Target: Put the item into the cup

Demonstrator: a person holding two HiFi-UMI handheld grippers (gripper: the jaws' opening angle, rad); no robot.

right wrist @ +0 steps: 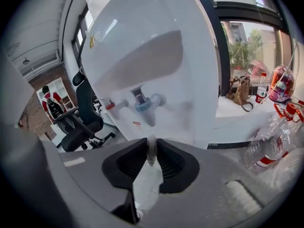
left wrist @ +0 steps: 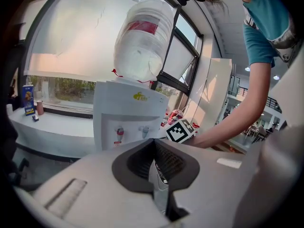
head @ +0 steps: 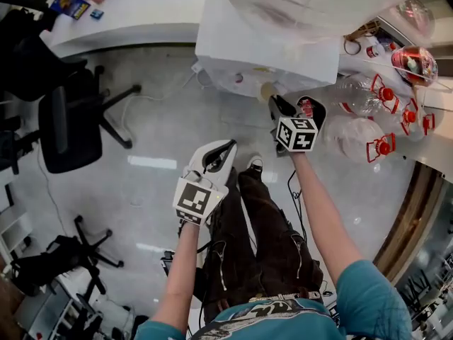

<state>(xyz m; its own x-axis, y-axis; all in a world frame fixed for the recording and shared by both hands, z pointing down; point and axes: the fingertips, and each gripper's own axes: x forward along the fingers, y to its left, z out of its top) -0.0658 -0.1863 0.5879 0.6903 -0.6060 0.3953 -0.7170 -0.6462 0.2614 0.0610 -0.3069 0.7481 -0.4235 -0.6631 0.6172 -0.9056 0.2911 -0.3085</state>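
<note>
I face a white water dispenser (head: 269, 52) (left wrist: 124, 118) (right wrist: 142, 56) with a large bottle on top. My right gripper (head: 274, 101) (right wrist: 151, 152) is up at the dispenser's front, shut on the thin pale wall of a cup (head: 266, 91) (right wrist: 151, 148). The cup sits just below the blue tap (right wrist: 144, 106), and a red tap (right wrist: 110, 105) is to its left. My left gripper (head: 226, 147) (left wrist: 156, 160) hangs lower and to the left, over the floor. Its pads are pressed together on a thin silvery packet (left wrist: 160, 177). Most of the packet is hidden.
Black office chairs (head: 67, 126) stand on the floor at the left. Several empty water bottles with red caps (head: 368, 98) (right wrist: 266, 151) lie at the right of the dispenser. A white counter (head: 141, 13) runs behind. A handbag (right wrist: 240, 93) rests on the sill.
</note>
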